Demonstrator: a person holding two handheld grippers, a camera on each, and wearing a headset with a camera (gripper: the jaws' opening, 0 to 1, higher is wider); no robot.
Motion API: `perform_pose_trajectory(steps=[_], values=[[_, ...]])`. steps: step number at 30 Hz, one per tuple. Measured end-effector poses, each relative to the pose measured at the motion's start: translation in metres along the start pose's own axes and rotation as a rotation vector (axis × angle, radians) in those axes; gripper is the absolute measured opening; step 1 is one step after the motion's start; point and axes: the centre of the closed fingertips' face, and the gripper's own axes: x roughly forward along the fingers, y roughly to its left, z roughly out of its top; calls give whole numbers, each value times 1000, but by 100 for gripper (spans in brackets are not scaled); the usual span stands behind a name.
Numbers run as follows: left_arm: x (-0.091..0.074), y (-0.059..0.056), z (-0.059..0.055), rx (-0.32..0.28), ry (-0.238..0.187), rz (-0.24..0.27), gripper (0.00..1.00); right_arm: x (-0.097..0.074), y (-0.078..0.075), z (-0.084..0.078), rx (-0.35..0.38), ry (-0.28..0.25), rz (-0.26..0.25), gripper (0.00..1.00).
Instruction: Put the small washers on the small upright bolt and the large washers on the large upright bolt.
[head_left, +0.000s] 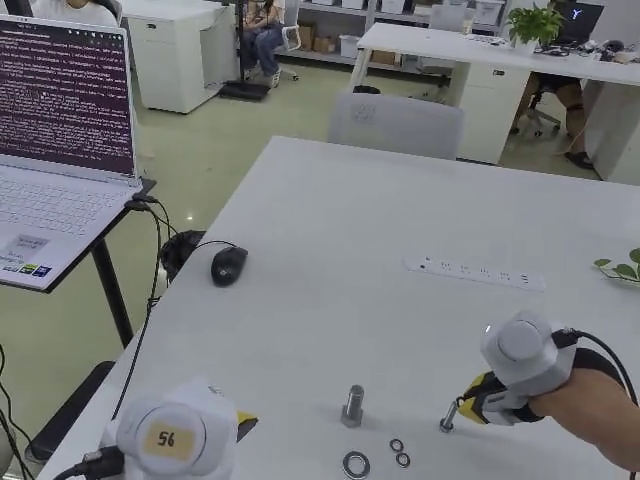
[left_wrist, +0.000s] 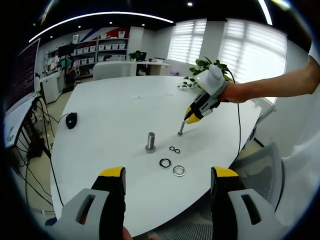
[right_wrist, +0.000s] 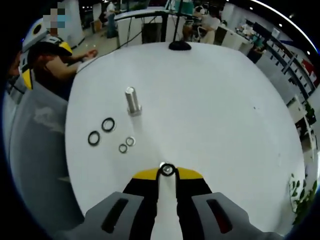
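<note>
The large bolt (head_left: 352, 405) (left_wrist: 150, 141) (right_wrist: 132, 100) stands upright on the white table (head_left: 400, 230). To its right, my right gripper (head_left: 462, 405) (left_wrist: 189, 119) (right_wrist: 166, 175) is shut on the small bolt (head_left: 447, 418) (left_wrist: 180, 128) (right_wrist: 166, 169), which is upright with its foot on the table. Two small washers (head_left: 400, 452) (left_wrist: 174, 149) (right_wrist: 127, 144) lie flat between the bolts. Two large washers (left_wrist: 172, 167) (right_wrist: 101, 130) lie nearer the front edge; one large washer (head_left: 356, 465) shows in the head view. My left gripper (head_left: 240, 425) (left_wrist: 168, 175) hangs open and empty at the front left.
A black mouse (head_left: 228, 265) lies at the table's left edge and a white power strip (head_left: 475, 272) at mid right. A laptop (head_left: 60, 150) on a stand is left of the table. A grey chair (head_left: 395, 122) stands at the far side.
</note>
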Motion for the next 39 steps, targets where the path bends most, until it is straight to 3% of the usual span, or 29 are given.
perform_pose_trajectory(steps=[29,39], values=[[0,2,-3,-7,6,2,69,15,0,-1,-17,53,19,14],[-1,4,-5,-8,10,7,69,29,2,-6,-16,79,28,14]])
